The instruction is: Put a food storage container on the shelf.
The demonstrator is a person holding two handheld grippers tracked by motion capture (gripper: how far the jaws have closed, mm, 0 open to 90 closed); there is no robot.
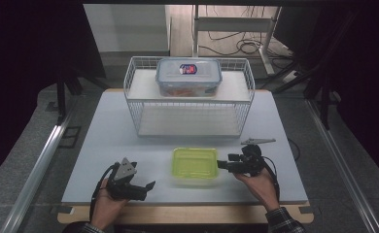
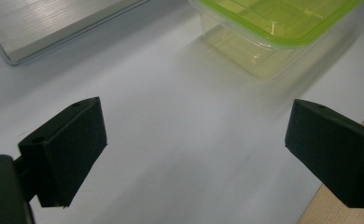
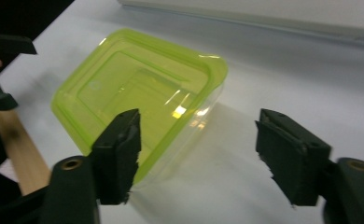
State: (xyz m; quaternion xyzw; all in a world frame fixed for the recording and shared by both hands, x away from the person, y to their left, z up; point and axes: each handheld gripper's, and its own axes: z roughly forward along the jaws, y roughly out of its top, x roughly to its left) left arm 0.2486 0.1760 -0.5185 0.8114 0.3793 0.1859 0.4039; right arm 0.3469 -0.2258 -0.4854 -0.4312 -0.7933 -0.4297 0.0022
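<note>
High view: the green-lidded box [image 1: 194, 166] sits on the bench [image 1: 105, 141] between both claws, right claw [image 1: 223, 165] at its edge. Left gripper view: left claw [image 2: 194, 154] gapes wide, empty, well short of the box [image 2: 269, 32]. Right gripper view: right claw [image 3: 196, 154] parted, gripping nothing; slide it squarely over the box [image 3: 138, 93] corner before squeezing
</note>
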